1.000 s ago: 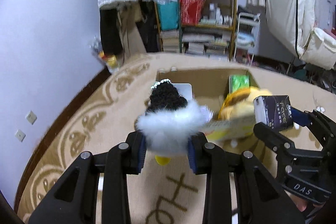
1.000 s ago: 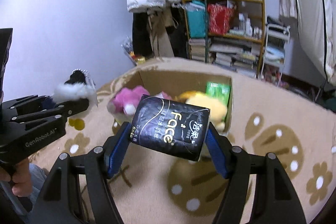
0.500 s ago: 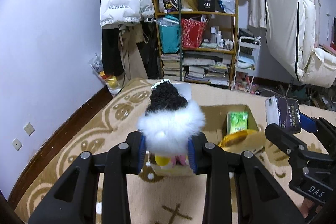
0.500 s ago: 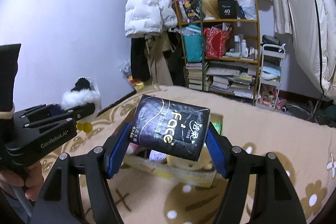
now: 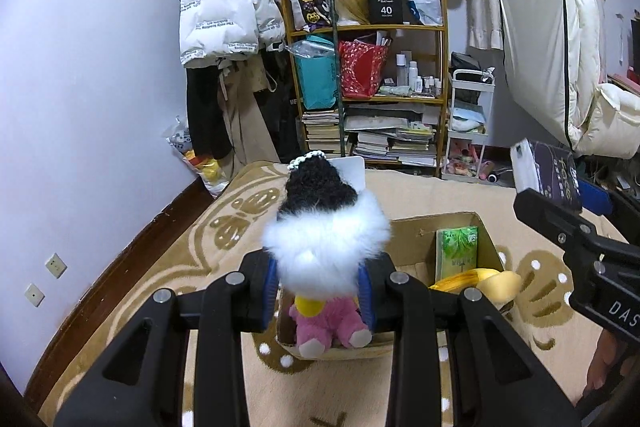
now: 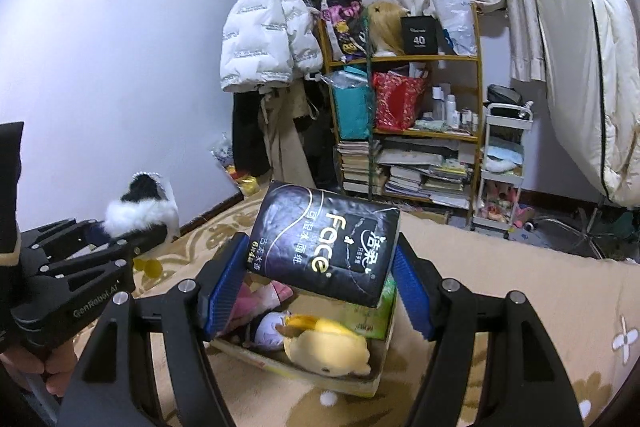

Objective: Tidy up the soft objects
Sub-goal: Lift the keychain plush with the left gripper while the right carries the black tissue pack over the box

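Landmark = cardboard box (image 6: 308, 367) on carpet (image 5: 420, 195).

Box top open, approach from above clear. Inside crowded: pink plush (image 5: 332, 319) at near-left corner, yellow plush (image 6: 328, 345) at near-right, spilling over rim, green pack (image 5: 456, 251) upright against right wall; some bare floor w/ room at far-left inside.

Left of box: open carpet to wall, free. Behind box: carpet strip free, then shelf unit (image 5: 368, 99), hanging jackets (image 5: 224, 19), white cart (image 5: 468, 123) block further back. Right of box: carpet free. Near side of box: carpet free.
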Motion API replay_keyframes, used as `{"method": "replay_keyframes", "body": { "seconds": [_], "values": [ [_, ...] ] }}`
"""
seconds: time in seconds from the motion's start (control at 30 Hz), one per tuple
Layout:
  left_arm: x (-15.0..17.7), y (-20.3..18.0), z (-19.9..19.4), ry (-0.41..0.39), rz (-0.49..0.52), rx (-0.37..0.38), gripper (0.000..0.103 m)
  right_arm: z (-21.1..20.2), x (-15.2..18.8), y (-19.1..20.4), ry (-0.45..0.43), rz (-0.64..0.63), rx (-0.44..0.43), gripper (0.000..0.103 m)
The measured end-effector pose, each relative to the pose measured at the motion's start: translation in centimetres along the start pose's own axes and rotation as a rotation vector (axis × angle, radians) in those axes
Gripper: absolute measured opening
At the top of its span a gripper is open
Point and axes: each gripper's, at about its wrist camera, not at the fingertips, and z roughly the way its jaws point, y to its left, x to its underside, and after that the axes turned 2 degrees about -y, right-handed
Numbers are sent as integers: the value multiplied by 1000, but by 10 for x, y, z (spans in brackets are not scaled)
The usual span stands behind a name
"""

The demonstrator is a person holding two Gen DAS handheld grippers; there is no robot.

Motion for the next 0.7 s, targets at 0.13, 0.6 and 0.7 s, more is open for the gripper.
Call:
{"method": "replay_keyframes", "body": {
  "seconds": [0.13,0.6,0.7],
  "values": [
    [3,-1,11,20,0,16,31,11,-2,-3,10,-4,-20,74],
    [14,-3,50,119,-16,65,32,59,11,-20,113,16,-25,74],
    [16,-3,57,142,-25,79,32,64,17,-23,133,31,-32,74]
  ]
}}
